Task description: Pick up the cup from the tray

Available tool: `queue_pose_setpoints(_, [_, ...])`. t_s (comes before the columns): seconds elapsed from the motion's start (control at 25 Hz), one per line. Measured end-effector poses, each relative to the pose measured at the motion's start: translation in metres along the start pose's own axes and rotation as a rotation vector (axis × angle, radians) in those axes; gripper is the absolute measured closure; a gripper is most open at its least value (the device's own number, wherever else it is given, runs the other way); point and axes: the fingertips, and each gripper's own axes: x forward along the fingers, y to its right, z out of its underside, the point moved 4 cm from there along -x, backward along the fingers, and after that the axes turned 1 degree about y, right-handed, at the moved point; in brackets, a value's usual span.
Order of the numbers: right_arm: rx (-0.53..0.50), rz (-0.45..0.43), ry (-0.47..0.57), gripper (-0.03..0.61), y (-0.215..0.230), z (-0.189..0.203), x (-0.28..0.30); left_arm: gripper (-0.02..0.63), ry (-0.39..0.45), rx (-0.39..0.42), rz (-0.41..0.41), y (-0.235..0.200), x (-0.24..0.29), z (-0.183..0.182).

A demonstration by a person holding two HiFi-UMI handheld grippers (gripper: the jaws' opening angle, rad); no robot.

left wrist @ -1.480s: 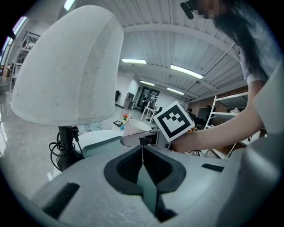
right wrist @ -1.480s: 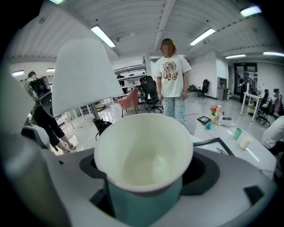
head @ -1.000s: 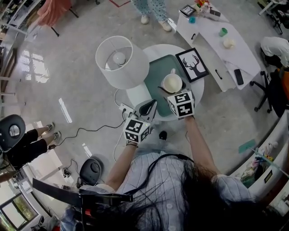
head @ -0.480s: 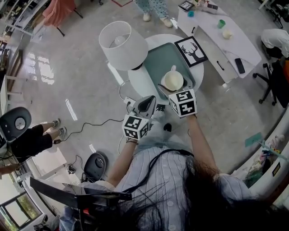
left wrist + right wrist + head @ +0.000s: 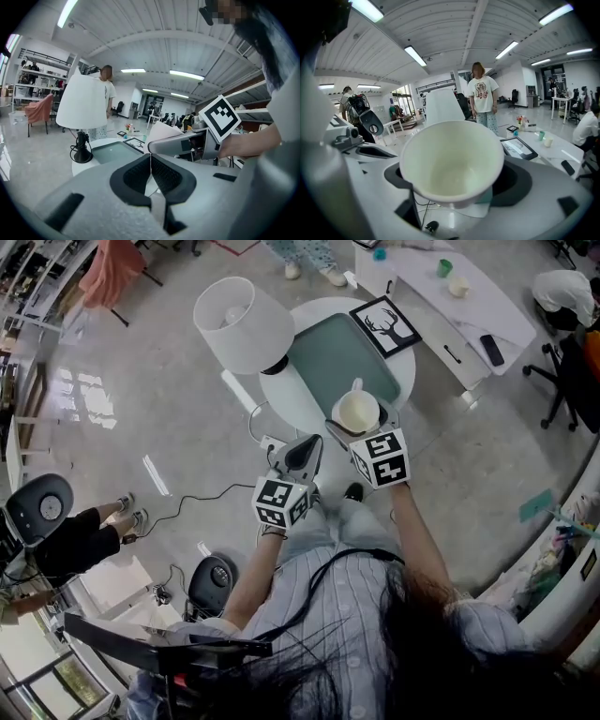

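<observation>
A white cup [image 5: 357,412] with a small handle hangs above the near edge of the round white table [image 5: 281,395], at the near corner of the green tray [image 5: 328,357]. My right gripper [image 5: 362,427] is shut on the cup. In the right gripper view the cup [image 5: 452,161] fills the middle, tilted, its empty inside facing the camera between the jaws. My left gripper [image 5: 302,457] is held left of the cup, off the table's near edge. Its jaws [image 5: 151,173] are shut with nothing between them. The left gripper view shows the tray [image 5: 112,152] bare.
A white-shaded lamp [image 5: 239,324] stands at the table's left, its cable running to a power strip [image 5: 267,446] on the floor. A framed deer picture [image 5: 384,322] lies at the tray's far right. A long white table [image 5: 450,306] with small items stands beyond. People stand nearby.
The right gripper has drawn the cup back from over the tray to the table's near edge. The left gripper has stayed shut beside it. The head view has shifted.
</observation>
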Motion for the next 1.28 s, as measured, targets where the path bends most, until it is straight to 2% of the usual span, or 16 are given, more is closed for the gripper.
queue_pose_setpoints(0.28, [0.024, 0.016, 0.013, 0.155, -0.025, 0.011, -0.013, 0.6, -0.032, 0.019, 0.022, 0.003, -0.031, 0.016])
queue_pose_setpoints(0.48, [0.019, 0.051, 0.025, 0.155, -0.045, 0.013, -0.024, 0.6, 0.003, 0.036, 0.056, 0.0, -0.045, 0.01])
queue_pose_setpoints(1.08, [0.088, 0.208, 0.041, 0.155, -0.131, 0.039, -0.072, 0.6, 0.033, 0.095, 0.274, 0.002, -0.095, 0.005])
queue_pose_setpoints(1.28, [0.135, 0.249, 0.055, 0.155, -0.165, 0.05, -0.086, 0.6, 0.043, 0.073, 0.309, -0.002, -0.125, 0.009])
